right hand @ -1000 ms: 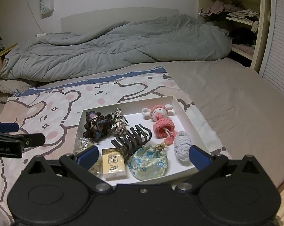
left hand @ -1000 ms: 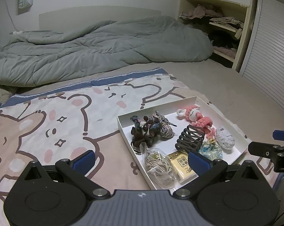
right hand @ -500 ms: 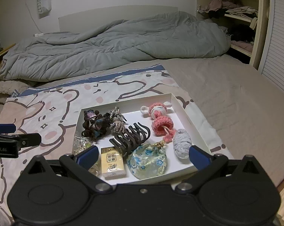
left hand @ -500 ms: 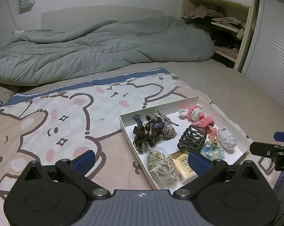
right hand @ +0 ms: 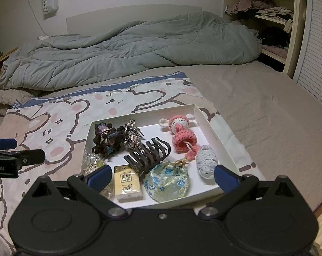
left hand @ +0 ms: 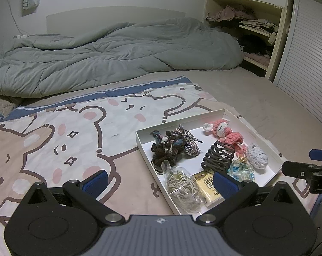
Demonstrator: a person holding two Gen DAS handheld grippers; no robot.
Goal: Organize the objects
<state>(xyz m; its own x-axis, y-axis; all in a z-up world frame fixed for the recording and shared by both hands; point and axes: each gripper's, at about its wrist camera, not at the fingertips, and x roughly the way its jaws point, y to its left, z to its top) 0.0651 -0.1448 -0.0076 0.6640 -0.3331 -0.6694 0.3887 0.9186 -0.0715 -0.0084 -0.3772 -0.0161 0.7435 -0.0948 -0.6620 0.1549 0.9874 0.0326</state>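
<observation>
Since the earlier frames, both cameras had drifted slightly, and the white box sat a little farther right in the left wrist view; its contents had not shifted. The left claw and the right claw were both spread wide and held nothing. The box lay on the bear-print blanket on the bed. Inside the box, the dark hair ties occupied the far left corner, with the pink crochet doll at the far right. The black hair clip lay at the centre. The yellow packet, floral pouch and grey yarn bundle lined the near edge.
</observation>
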